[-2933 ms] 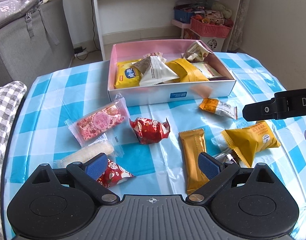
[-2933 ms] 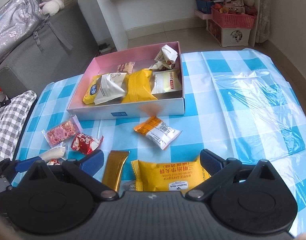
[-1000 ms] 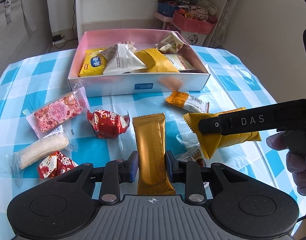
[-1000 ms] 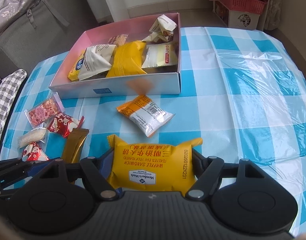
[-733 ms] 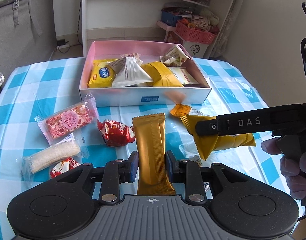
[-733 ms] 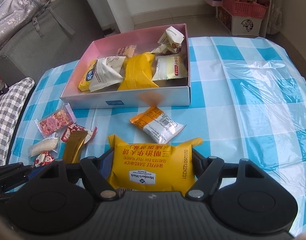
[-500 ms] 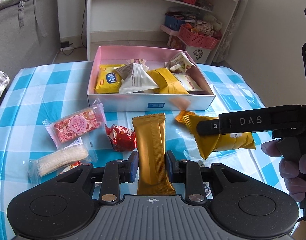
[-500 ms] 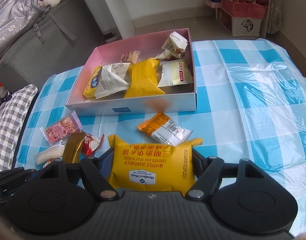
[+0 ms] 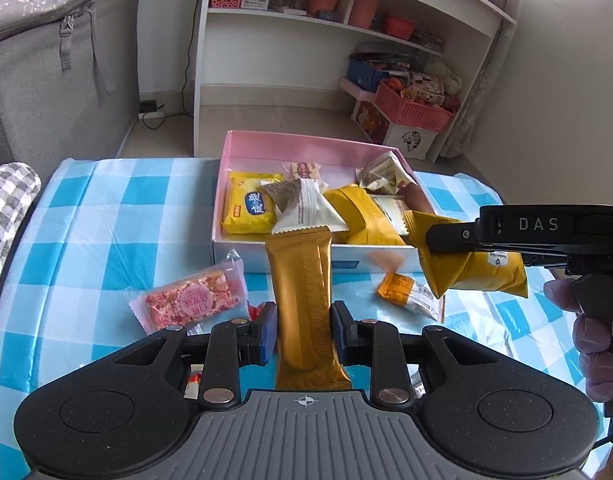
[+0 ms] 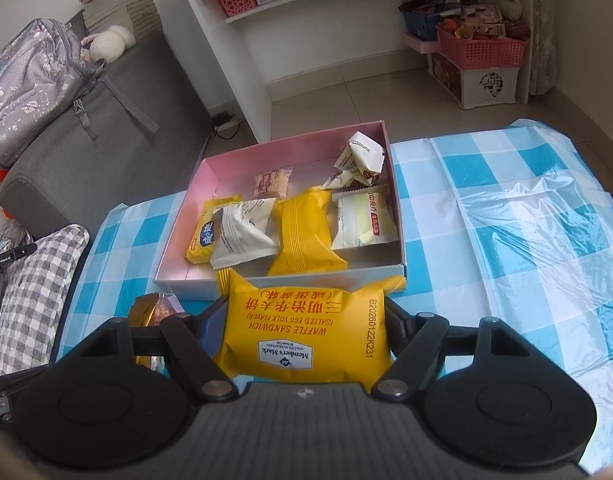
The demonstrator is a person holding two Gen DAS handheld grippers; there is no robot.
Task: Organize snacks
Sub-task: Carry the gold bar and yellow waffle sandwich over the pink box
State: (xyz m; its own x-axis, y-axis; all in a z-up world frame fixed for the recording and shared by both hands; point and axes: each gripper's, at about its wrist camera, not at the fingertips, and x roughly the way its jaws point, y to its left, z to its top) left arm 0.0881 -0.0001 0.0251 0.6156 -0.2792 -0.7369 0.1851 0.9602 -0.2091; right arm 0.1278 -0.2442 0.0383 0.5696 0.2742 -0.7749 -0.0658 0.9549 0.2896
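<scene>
1. We see the left tongs (image 9: 304, 330) clamped on a gold bar (image 9: 304, 284); the bar stands up between the blue pads (image 9: 268, 330), and its top edge overlaps our view of the box (image 9: 290, 254)
2. The right tongs (image 10: 302, 334) grip a yellow pack (image 10: 306, 332) by its two short sides; the printed face is toward the camera, upside down, reading "WAFFLE SANDWICH"
3. In the left view the right tongs (image 9: 446, 236) enter from the right, a gloved hand (image 9: 590, 336) on the handle, and the yellow pack (image 9: 478, 276) hangs clear of the worktop (image 9: 66, 248), just beside the box's near right corner
4. The box (image 10: 282, 278) is pink inside and white outside; it sits on the blue-and-white checked worktop (image 10: 526, 208) and contains a yellow pouch (image 10: 304, 236), a white pouch (image 10: 246, 232), a cream pack (image 10: 364, 220) and several smaller wrappers
5. Loose on the worktop in front of the box lie a pink bar (image 9: 194, 300), left of the gold bar, and an orange-and-white pack (image 9: 410, 298), below the yellow pack
6. A red wrapper (image 9: 258, 310) shows only partly behind the left tongs
7. Beyond the worktop we see a white shelf (image 9: 346, 32), a pink basket (image 9: 414, 106) and a grey sofa (image 9: 46, 92)
</scene>
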